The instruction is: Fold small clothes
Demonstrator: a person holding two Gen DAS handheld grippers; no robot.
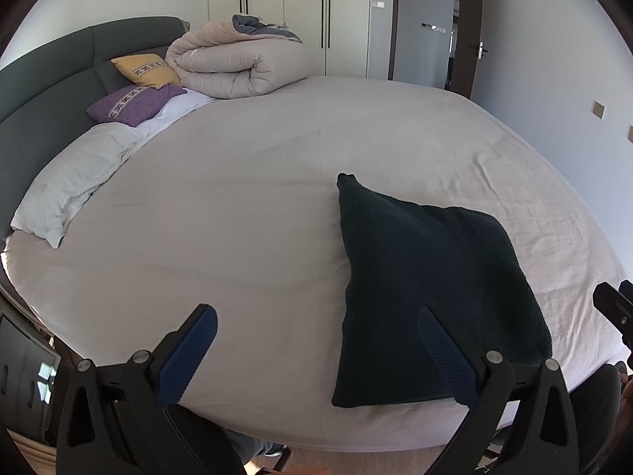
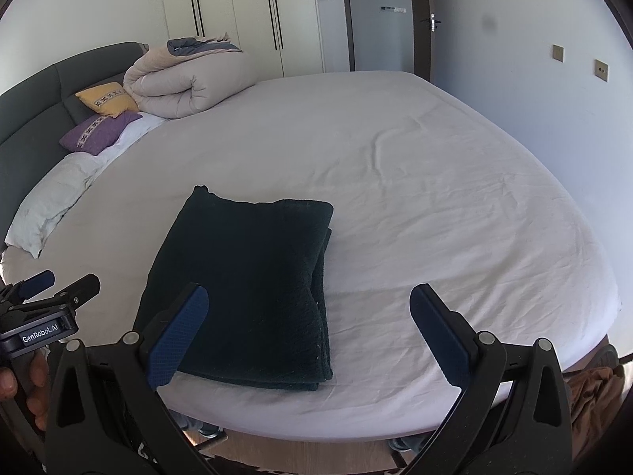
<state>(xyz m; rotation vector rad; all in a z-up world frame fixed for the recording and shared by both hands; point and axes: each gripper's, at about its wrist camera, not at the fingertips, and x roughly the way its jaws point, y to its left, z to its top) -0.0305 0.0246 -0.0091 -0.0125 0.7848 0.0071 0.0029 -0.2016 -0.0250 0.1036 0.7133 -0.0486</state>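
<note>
A dark green knitted garment (image 1: 427, 297) lies folded into a flat rectangle near the bed's front edge; it also shows in the right wrist view (image 2: 249, 289). My left gripper (image 1: 316, 316) is open and empty, held above the front edge, with its right finger over the garment's near left part. My right gripper (image 2: 308, 301) is open and empty, with its left finger over the garment's near left corner. The left gripper (image 2: 65, 283) shows at the left edge of the right wrist view, and the right gripper's tip (image 1: 613, 304) at the right edge of the left wrist view.
The bed (image 2: 435, 182) has a pale sheet. At its head are a rolled beige duvet (image 1: 237, 63), a yellow cushion (image 1: 146, 69), a purple cushion (image 1: 134, 105) and a white pillow (image 1: 71, 186). Brown cloth (image 2: 593, 392) lies on the floor at right.
</note>
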